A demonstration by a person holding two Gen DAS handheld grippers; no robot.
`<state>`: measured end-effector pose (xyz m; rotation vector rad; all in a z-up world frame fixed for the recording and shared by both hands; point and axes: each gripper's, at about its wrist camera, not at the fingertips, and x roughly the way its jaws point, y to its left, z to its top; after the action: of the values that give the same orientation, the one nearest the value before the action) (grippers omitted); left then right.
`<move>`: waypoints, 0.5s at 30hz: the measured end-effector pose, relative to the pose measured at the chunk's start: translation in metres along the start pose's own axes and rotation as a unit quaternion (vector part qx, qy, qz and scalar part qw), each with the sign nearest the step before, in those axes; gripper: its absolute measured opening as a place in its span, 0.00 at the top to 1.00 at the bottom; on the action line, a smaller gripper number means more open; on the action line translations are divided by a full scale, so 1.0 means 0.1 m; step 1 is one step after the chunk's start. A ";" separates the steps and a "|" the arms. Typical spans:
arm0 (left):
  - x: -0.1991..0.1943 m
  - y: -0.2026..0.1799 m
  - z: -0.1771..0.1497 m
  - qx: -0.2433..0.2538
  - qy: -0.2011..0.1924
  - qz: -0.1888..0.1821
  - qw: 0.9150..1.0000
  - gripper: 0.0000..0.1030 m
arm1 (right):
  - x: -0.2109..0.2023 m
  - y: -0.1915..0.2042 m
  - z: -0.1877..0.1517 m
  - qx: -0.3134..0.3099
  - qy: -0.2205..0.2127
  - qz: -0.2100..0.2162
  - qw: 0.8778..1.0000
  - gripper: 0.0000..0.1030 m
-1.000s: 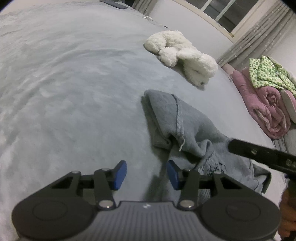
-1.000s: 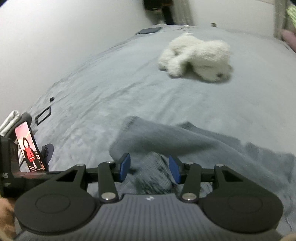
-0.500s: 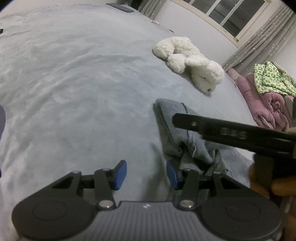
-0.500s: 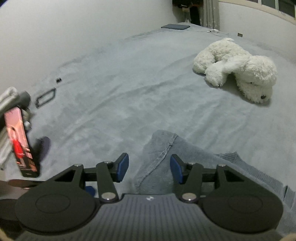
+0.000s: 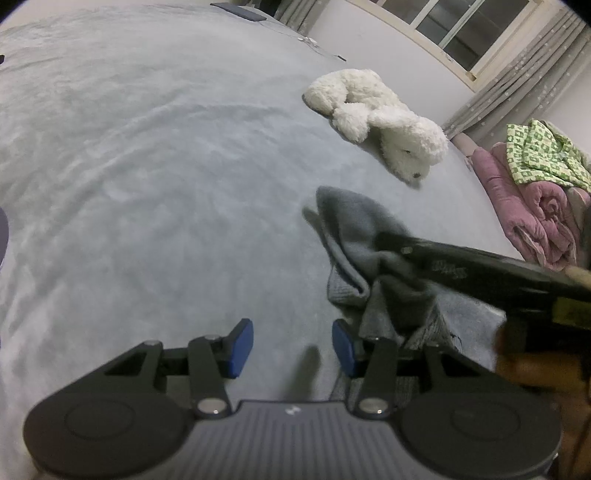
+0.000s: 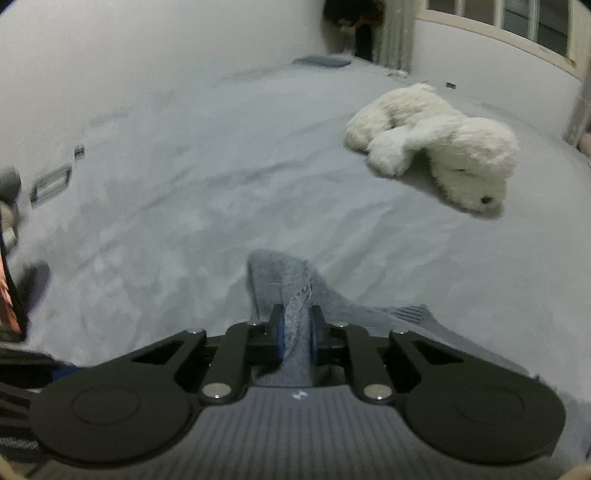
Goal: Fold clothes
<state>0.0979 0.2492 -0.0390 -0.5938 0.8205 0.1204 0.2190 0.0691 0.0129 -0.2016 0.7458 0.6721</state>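
- the sweater point(image 5: 354, 236) lies crumpled on the bed point(image 5: 147, 166), nearer the cameras than the stuffed dog point(image 5: 376, 122).
- the stuffed dog lies on the bed farther back, to the right, apart from the sweater.
- a heap of bedding point(image 5: 532, 206) lies past the bed's right edge.
- a window point(image 5: 461, 26) stands behind the bed.
- the right gripper point(image 6: 297, 332) has a fold of the sweater between its fingers.
- the left gripper point(image 5: 291, 347) is over the bed, just left of the sweater.

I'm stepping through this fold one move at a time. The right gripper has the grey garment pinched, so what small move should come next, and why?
Probably lift the right gripper a little to raise the bunched grey garment off the bed. Its jaws have just closed on a fold of it, while the left gripper hangs open beside the garment, holding nothing, so a free edge needs exposing.
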 end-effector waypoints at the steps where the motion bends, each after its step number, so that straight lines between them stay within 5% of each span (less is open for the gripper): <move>1: 0.00 0.00 0.00 0.000 0.001 -0.002 1.000 0.54 | -0.08 -0.07 -0.02 0.020 -0.008 0.004 1.000 0.87; 8: 0.03 -0.08 -0.05 0.026 0.021 -0.024 0.999 0.54 | -0.47 -0.58 -0.30 0.144 -0.035 0.021 0.989 0.87; 15: 0.06 -0.24 -0.14 0.062 0.037 -0.044 0.996 0.55 | -0.59 -0.97 -0.78 0.232 -0.001 -0.014 0.973 0.88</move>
<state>0.1001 0.2207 -0.0397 -0.5186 0.8655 -0.0335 0.2045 -0.0663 -0.0095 0.2176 0.8759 0.4553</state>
